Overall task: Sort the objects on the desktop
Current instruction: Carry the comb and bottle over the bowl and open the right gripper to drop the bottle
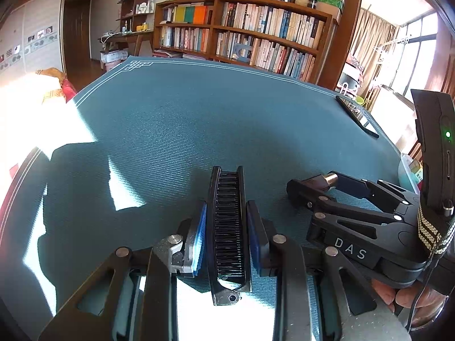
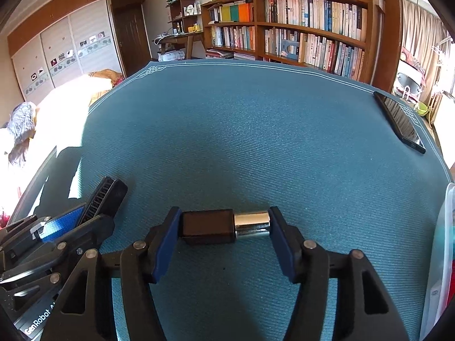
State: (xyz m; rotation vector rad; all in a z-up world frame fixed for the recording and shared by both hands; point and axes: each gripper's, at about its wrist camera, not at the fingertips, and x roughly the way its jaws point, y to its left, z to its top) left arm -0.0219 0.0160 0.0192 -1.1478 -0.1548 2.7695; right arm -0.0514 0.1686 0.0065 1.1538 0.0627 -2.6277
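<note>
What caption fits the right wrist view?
Right gripper clamps a brown-and-silver tube endwise on the blue mat, phone beyond.

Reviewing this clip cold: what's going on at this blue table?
A person works two handheld grippers over a blue table mat. The left gripper is shut on a black folding comb, held lengthwise. The right gripper has its pads against both ends of a small brown-and-silver cylinder lying on the mat. A black phone sits untouched at the far right edge.
</note>
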